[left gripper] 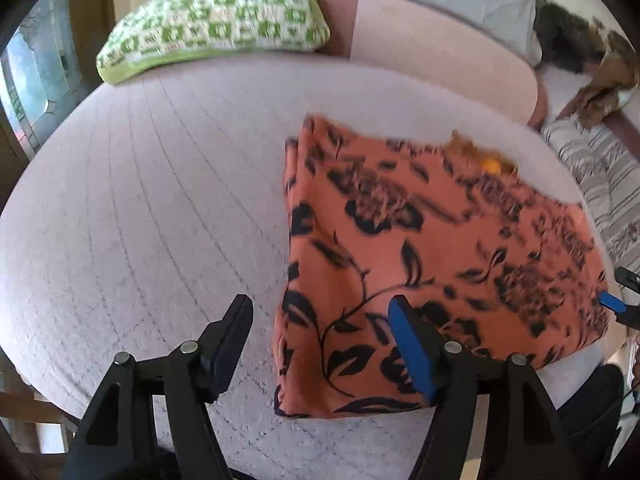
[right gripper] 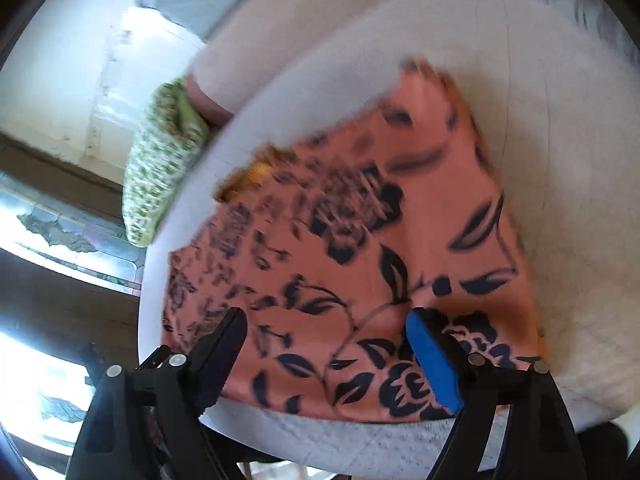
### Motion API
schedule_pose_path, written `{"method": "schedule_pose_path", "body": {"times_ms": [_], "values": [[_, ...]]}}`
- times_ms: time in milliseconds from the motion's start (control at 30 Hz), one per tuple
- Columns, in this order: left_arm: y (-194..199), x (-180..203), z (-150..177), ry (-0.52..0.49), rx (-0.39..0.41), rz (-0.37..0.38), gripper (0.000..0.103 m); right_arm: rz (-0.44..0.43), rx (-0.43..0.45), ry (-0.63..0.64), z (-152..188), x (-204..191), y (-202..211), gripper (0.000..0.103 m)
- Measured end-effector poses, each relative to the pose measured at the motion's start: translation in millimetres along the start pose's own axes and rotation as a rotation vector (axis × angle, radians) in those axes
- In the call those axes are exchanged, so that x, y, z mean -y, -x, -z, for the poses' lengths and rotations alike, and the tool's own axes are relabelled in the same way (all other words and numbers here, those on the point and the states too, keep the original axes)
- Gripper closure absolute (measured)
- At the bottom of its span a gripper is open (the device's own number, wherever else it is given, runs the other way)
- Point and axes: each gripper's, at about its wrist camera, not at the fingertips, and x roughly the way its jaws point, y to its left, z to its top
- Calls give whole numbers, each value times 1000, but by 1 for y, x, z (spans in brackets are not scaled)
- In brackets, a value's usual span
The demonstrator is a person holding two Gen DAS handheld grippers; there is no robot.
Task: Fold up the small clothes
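Orange cloth with a black flower print (left gripper: 424,264) lies folded into a thick, roughly square bundle on the pale quilted mattress (left gripper: 152,200), toward its near right part. A frayed yellowish edge (left gripper: 480,156) shows at the bundle's far side.

My left gripper (left gripper: 320,336) hangs just above the cloth's near left corner with its jaws spread wide and nothing between them: the black finger sits over bare mattress, the blue-padded finger (left gripper: 412,356) over the print. My right gripper (right gripper: 328,344) is above the same cloth (right gripper: 360,240) from the other side, jaws likewise wide apart and empty, both fingers over the fabric near its front edge. Its blue tip also shows at the right rim of the left wrist view (left gripper: 612,302).

At the far left of the mattress rests a green and white checked pillow (left gripper: 216,20), well apart from the bundle. A pale pink pillow (left gripper: 436,60) lies behind the cloth, and striped bedding (left gripper: 600,176) sits at the right.
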Motion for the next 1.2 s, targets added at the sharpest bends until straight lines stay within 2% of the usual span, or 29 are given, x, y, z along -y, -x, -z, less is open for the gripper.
{"method": "schedule_pose_path", "body": {"times_ms": [133, 167, 233, 333, 433, 467, 533, 600, 633, 700, 733, 767, 867, 900, 1000, 1067, 1100, 1133, 1200], "values": [[2, 20, -9, -47, 18, 21, 32, -64, 12, 38, 11, -7, 14, 17], [3, 25, -10, -54, 19, 23, 32, -40, -13, 27, 16, 1, 6, 17], [2, 37, -13, -67, 14, 43, 32, 77, -83, -34, 20, 21, -11, 19], [5, 51, -14, -90, 16, 48, 32, 24, -18, -55, 20, 19, 6, 19], [1, 66, -19, -107, 17, 56, 32, -43, 13, 9, 13, -10, 18, 19], [-1, 70, -21, -112, 17, 58, 32, -94, 6, 40, 12, -25, 17, 19], [-3, 78, -23, -121, 14, 59, 32, -171, -28, 70, 12, -46, 5, 19], [-6, 84, -25, -132, 8, 60, 32, -212, -72, 82, 19, -57, -15, 19], [-6, 86, -25, -137, 7, 59, 32, -211, -106, 84, 23, -58, -33, 18], [-9, 89, -25, -148, -4, 50, 32, -122, -205, 75, 35, -48, -68, 19], [-10, 90, -26, -152, -8, 48, 32, -103, -207, 67, 37, -46, -75, 19], [-10, 90, -26, -157, -9, 44, 32, -114, -171, 96, 37, -53, -67, 19], [-16, 91, -28, -158, -10, 30, 29, -103, -153, 144, 33, -60, -53, 19], [-18, 92, -29, -155, -16, 31, 29, -102, -141, 130, 30, -58, -48, 19], [-25, 97, -28, -153, -27, 40, 29, -174, -124, 76, 24, -44, -46, 16], [-28, 100, -28, -159, -36, 39, 29, -140, -174, 49, 27, -29, -66, 16], [-30, 101, -28, -161, -44, 36, 29, -155, -178, 35, 25, -22, -65, 16], [-31, 103, -28, -164, -46, 38, 29, -180, -153, 16, 24, -21, -59, 16], [-29, 106, -28, -165, -30, 46, 29, -177, -122, 31, 16, -26, -43, 16]]}}
